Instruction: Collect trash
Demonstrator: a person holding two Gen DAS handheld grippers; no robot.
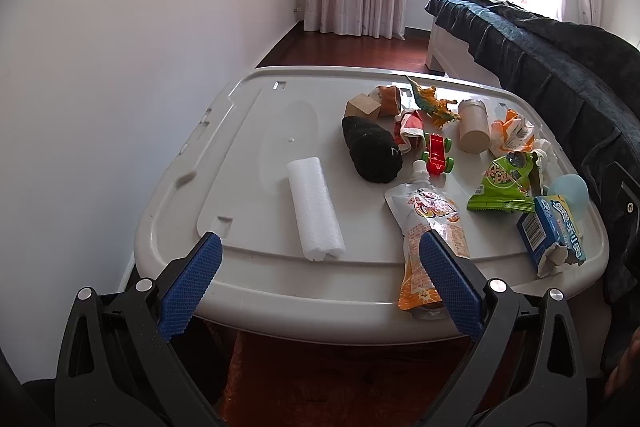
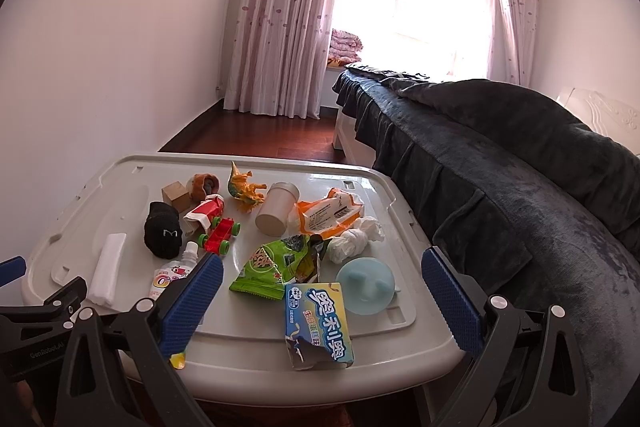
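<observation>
A grey plastic bin lid [image 1: 248,279] [image 2: 240,359] serves as a table. On it lie trash and toys: a white foam roll [image 1: 316,209] [image 2: 107,277], an orange drink pouch [image 1: 434,227] [image 2: 170,277], a green snack bag [image 1: 502,185] [image 2: 276,269], a torn blue box [image 1: 554,231] [image 2: 318,325], an orange wrapper [image 1: 512,133] [image 2: 330,213], crumpled tissue [image 2: 354,239]. My left gripper [image 1: 320,259] is open and empty over the lid's near edge, by the foam roll and pouch. My right gripper [image 2: 322,279] is open and empty above the blue box.
Also on the lid are a black sock [image 1: 372,151] [image 2: 164,231], a red toy car [image 1: 438,155] [image 2: 219,235], a toy dinosaur [image 1: 434,103] [image 2: 244,189], a beige cup [image 1: 474,127] [image 2: 276,209], a wooden block [image 1: 362,107], and a pale blue disc [image 2: 366,285]. A dark-covered bed [image 2: 500,167] stands at the right.
</observation>
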